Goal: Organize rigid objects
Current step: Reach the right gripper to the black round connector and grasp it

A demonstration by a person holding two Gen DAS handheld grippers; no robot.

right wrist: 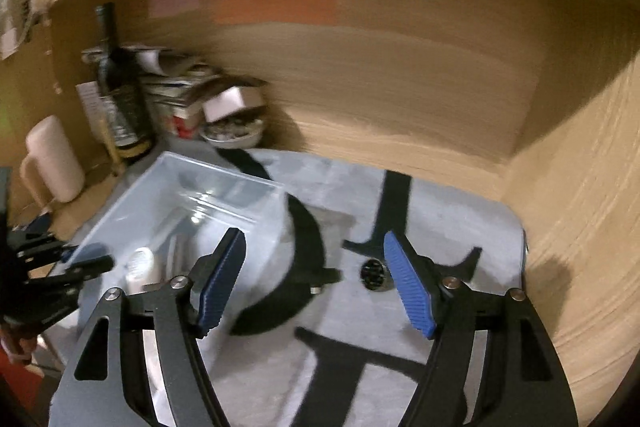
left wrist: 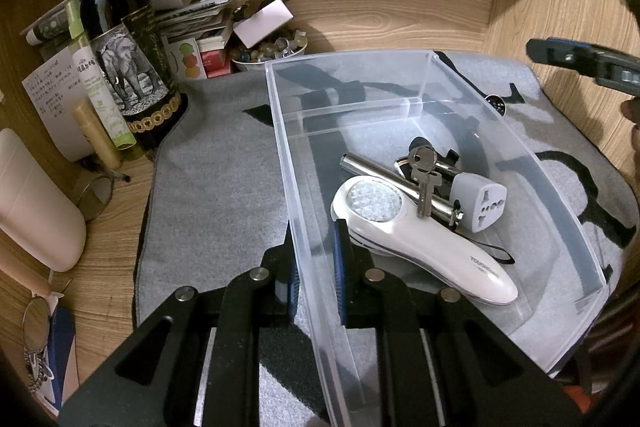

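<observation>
Nearest, the left gripper (left wrist: 314,267) pinches the near left wall of the clear plastic bin (left wrist: 280,155), one blue ribbed pad outside and one inside, tilted downward. The bin sits on a grey mat (left wrist: 208,155) with black markings. Inside it lie a glossy white handheld device (left wrist: 420,247), a metal tube (left wrist: 384,179) with keys (left wrist: 425,175) across it, and a grey-white plug adapter (left wrist: 482,203). The right gripper (right wrist: 316,283) hangs over the mat to the bin's right, jaws spread and empty; open mat lies beneath it. A small round dark object (right wrist: 374,275) rests there. Beyond, wooden walls close the back and right; a dark bottle (left wrist: 120,39) and clutter crowd the left corner.
</observation>
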